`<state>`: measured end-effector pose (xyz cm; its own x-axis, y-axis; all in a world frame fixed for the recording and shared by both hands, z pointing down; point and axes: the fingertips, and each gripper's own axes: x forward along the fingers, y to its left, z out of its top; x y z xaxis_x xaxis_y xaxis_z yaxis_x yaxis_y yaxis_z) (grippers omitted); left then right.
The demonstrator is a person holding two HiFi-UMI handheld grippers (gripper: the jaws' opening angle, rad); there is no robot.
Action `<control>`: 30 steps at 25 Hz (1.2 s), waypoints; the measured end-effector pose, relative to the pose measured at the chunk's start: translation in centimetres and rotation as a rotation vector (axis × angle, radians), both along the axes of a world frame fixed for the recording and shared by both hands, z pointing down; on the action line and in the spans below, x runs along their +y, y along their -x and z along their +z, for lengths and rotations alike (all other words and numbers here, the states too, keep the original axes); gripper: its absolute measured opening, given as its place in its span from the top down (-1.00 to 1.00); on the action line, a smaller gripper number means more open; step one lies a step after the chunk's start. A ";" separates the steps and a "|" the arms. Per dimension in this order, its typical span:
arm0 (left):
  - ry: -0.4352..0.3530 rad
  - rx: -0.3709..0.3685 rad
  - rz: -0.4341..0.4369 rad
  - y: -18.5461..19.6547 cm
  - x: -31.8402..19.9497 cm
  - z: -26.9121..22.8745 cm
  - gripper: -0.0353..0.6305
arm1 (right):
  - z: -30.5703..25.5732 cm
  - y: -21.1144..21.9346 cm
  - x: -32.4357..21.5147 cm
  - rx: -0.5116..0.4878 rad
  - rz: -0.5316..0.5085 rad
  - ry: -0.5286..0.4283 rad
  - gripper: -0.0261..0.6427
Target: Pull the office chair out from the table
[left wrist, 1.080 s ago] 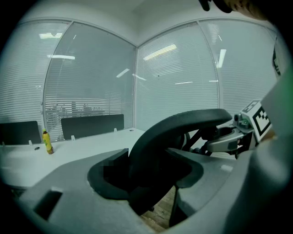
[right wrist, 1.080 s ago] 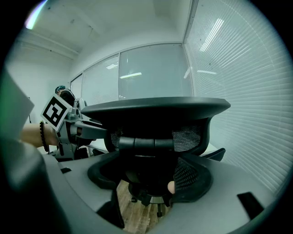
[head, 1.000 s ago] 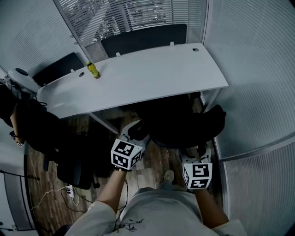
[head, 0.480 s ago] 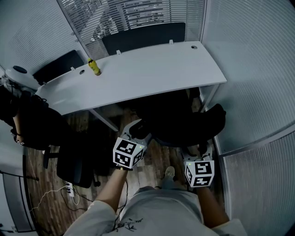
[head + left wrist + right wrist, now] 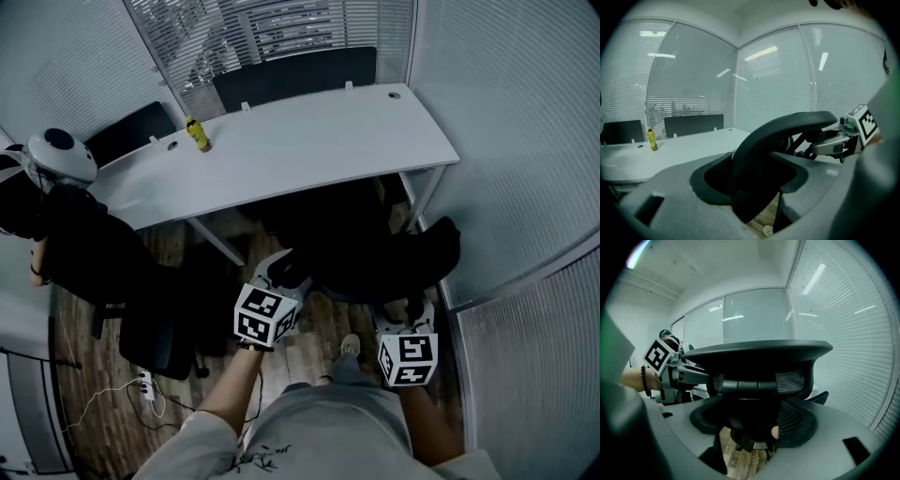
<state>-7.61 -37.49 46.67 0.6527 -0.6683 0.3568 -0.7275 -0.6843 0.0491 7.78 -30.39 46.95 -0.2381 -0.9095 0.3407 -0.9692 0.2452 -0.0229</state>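
I counted one white worktop (image 5: 309, 141), with a single yellow bottle (image 5: 197, 134) on it. Behind it stood two dark panels, a long panel (image 5: 292, 75) at the back and a shorter panel (image 5: 131, 136) to the left. There were two black chairs: the office chair (image 5: 375, 253) in front of me and a second chair (image 5: 155, 337) on the left. I held two grippers, the left gripper (image 5: 278, 274) and the right gripper (image 5: 410, 314). They carried two marker cubes, the left cube (image 5: 265, 316) and the right cube (image 5: 407, 359). One other person (image 5: 84, 244) was at my left, and one power strip (image 5: 143, 384) lay on the floor (image 5: 314, 323).

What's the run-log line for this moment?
left tool: shut on office chair | right tool: shut on office chair | office chair: partly under table
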 end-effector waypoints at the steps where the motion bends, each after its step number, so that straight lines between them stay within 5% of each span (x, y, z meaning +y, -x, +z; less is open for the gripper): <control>1: 0.002 0.001 -0.001 0.1 0.4 0.0 0.15 | 0.0 0.1 0.4 -0.002 0.002 -0.003 0.11; 30: 0.004 -0.003 0.033 1.2 11.9 0.0 0.15 | -0.2 1.3 12.6 -0.010 0.078 -0.057 0.11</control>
